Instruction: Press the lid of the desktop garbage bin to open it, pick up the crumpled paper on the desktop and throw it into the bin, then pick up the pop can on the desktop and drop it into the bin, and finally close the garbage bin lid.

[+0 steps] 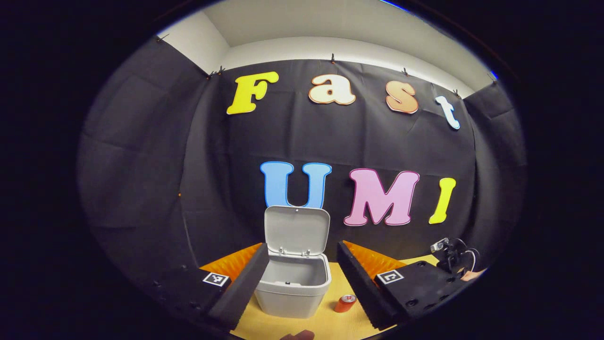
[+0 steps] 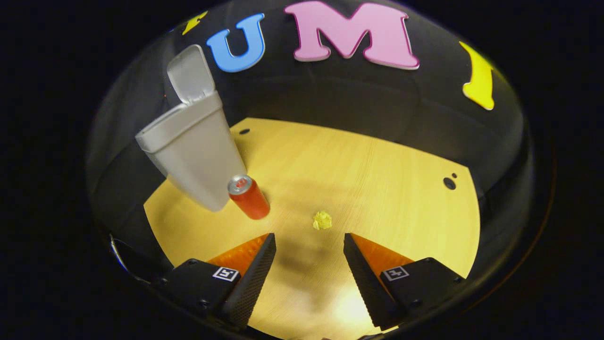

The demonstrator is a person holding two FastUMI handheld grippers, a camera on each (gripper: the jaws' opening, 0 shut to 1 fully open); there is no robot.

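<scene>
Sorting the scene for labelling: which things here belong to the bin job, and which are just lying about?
Job: bin, lid up, crumpled paper, can, right tool open above the paper.
Lying about: clamp-like gadget at the table edge.

black cloth (image 1: pixel 141 156) drapes the booth's back and side walls, clipped along its top edge. above it, a pale wall (image 1: pixel 349 49) meets a white ceiling (image 1: pixel 330 19). the light wooden tabletop (image 2: pixel 377 179) has 3 small dark holes.
</scene>
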